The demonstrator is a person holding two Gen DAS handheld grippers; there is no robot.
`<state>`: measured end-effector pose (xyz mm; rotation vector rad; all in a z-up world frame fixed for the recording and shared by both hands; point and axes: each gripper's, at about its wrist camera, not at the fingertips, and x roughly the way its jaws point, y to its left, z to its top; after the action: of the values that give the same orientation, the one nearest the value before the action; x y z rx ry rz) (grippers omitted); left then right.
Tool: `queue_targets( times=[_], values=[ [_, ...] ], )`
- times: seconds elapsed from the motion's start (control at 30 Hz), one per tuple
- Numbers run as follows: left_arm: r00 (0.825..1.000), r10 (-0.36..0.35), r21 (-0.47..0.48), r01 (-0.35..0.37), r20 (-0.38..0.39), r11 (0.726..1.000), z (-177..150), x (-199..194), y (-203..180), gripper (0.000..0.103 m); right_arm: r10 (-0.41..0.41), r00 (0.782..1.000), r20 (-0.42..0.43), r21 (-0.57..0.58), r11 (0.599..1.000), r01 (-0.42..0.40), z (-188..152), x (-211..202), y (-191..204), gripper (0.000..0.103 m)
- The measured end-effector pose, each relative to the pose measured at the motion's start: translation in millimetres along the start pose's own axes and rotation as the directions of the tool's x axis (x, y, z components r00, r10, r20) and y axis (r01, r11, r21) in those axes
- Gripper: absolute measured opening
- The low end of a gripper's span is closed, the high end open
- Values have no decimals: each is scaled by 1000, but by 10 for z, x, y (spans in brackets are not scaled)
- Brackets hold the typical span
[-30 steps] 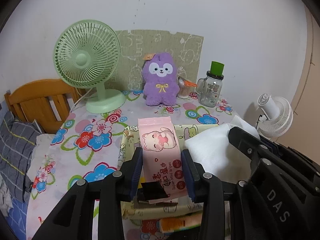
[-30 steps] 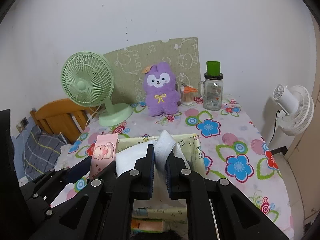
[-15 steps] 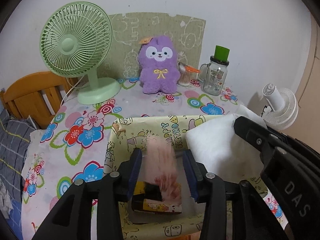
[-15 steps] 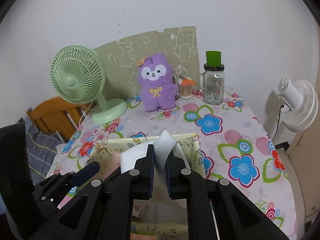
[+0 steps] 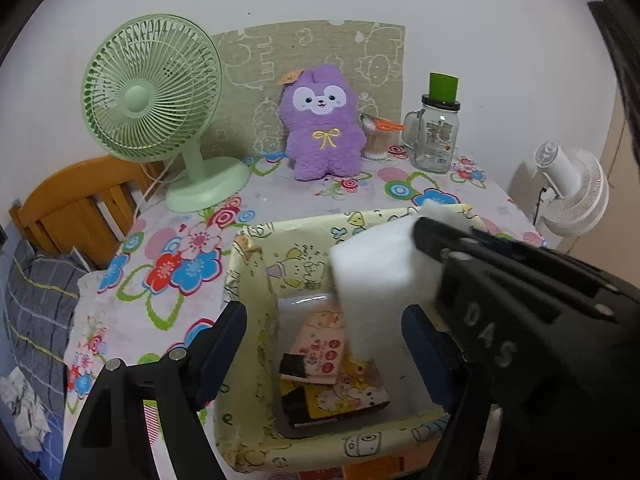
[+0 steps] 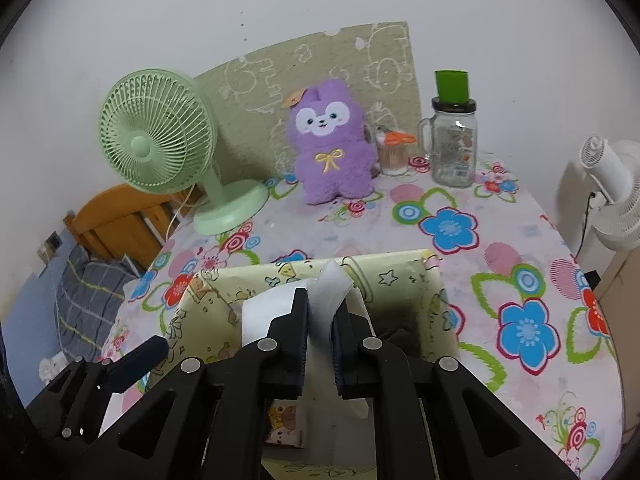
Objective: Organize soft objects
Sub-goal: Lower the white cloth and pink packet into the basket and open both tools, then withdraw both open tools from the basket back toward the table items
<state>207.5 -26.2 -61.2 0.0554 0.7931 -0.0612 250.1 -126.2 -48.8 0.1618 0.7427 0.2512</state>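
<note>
Moved: pink wipes pack (image 5: 320, 344) dropped from left gripper (image 5: 320, 344) into bin (image 5: 248, 264)
Left gripper: jaws opening, empty
Right gripper (image 6: 320, 344): clenched on white cloth (image 6: 332, 284)
Writing: "DAS" on the right gripper's body, at 4 o'clock in the left view
Around: purple plush (image 5: 322, 120) at 12 o'clock

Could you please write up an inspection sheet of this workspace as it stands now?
Surface: table under a floral tablecloth.
Job's things: yellow cartoon-print storage box holding a pink wet-wipes pack on a yellow packet; white sponge block held over the box; purple plush toy at the back.
Clutter: green desk fan, glass mug jar with green lid, cotton-swab container.
Grippers: left gripper opening, nothing between its fingers; right gripper shut on the sponge.
Cables: fan cord; black cord at the white fan.
Surroundings: white fan, wooden headboard, plaid bedding, white wall.
</note>
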Motion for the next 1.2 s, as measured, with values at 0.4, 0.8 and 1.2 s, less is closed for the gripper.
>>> queue_targets(
  times=[0.4,0.8,1.2],
  values=[
    [999,-33,-45,32,-20,998,-16,-3,49,86,-59,998,1,-55,997,59,-55,-103,69,76],
    [998,-51,-50,52,27,997,-52,-224,8,95,-86,996,2,-71,994,86,-145,-344,92,87],
    [996,-43,-50,47,78,998,-130,-550,-26,99,-107,993,56,-79,991,112,-211,-707,153,96]
  ],
)
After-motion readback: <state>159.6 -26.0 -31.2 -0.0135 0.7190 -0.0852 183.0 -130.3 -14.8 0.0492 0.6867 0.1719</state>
